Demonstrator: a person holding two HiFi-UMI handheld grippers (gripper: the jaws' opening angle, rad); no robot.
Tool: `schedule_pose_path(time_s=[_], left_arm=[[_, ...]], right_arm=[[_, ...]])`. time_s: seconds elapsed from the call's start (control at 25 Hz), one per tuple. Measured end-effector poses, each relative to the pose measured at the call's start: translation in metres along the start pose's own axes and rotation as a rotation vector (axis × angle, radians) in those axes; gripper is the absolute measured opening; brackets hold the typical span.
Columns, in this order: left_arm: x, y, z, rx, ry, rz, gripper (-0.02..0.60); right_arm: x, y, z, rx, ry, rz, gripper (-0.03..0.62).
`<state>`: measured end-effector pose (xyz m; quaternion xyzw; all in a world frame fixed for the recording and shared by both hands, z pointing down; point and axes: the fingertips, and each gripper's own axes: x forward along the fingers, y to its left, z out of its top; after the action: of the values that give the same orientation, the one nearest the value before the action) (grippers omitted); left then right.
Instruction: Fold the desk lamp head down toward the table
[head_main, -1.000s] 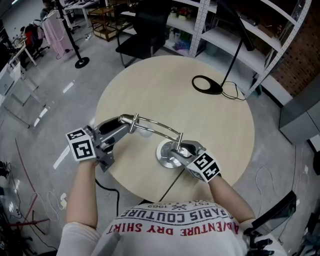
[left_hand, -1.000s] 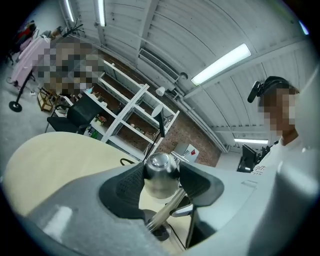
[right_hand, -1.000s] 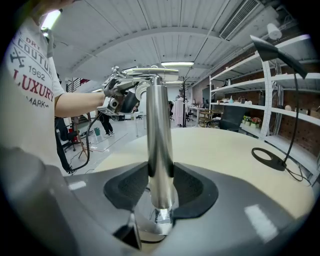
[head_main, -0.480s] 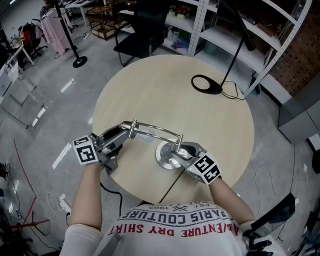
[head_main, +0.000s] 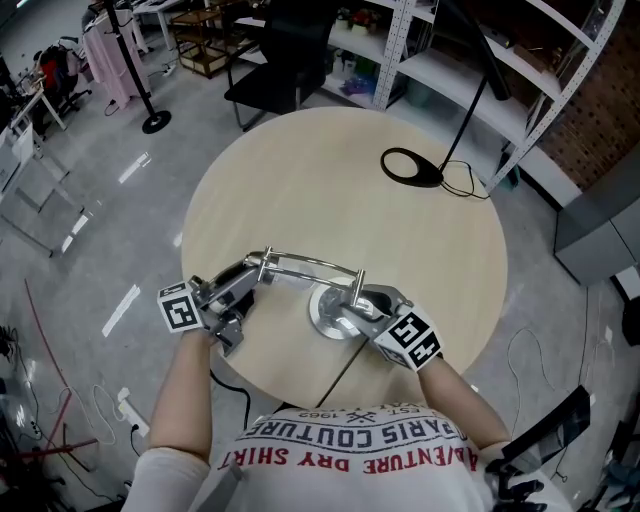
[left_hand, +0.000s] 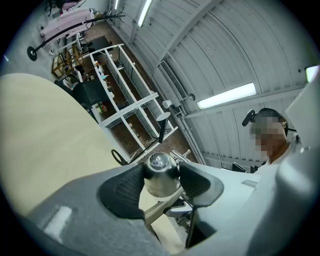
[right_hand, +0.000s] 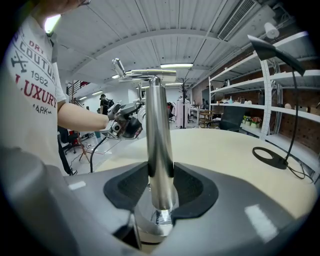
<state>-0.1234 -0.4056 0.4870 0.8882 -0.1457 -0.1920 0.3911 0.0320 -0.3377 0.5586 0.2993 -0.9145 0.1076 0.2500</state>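
"Chrome, is it, the whole desk lamp (head_main: 300, 262)? And where does it stand?"

"Polished metal throughout. Its round base (head_main: 325, 312) sits on the pale wood surface (head_main: 330, 190), close to the edge nearest the person. A straight post (right_hand: 159, 145) rises from the base, and a thin curved arm (right_hand: 150, 72) runs from its top to the lamp head (left_hand: 161, 175) on the person's left."

"What has hold of it?"

"Both. The left gripper (left_hand: 161, 186) is clamped on the lamp head, a rounded, bell-like shell with a small shiny cap, squeezed between dark pads (left_hand: 125, 187) with a fine dotted grain. The right gripper (right_hand: 160, 187) is closed round the post, low down, just above the base."

"What can't you make out?"

"Plenty. From the head view the left gripper covers most of the lamp head, and I cannot tell whether the head touches the surface. Its open mouth shows in no view. The right gripper hides the foot of the post and part of the base."

"Anything else up there?"

"A black lamp at the far side: a flat ring foot (head_main: 412, 168) and a slim slanting stem (head_main: 468, 110), whose top is cut off by the upper edge. White metal shelving (head_main: 420, 45) stands behind it."
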Motion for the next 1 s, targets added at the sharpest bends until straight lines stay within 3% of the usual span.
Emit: schedule_pose_path(time_s=[0.56, 0.72, 0.88, 1.0], left_arm=[[-0.001, 0.017, -0.028, -0.143, -0.055, -0.032, 0.218], [-0.001, 0.027, -0.04, -0.148, -0.042, 0.002, 0.215], [0.0, 0.03, -0.05, -0.203, -0.046, -0.001, 0.212], [-0.002, 0.039, -0.058, -0.161, -0.008, 0.037, 0.21]], right_arm=[[-0.002, 0.002, -0.002, 0.025, -0.013, 0.006, 0.16], [-0.001, 0.0, -0.003, 0.031, -0.026, 0.004, 0.16], [0.001, 0.001, -0.004, 0.032, -0.022, 0.004, 0.16], [0.001, 0.002, -0.005, 0.032, -0.019, 0.005, 0.16]])
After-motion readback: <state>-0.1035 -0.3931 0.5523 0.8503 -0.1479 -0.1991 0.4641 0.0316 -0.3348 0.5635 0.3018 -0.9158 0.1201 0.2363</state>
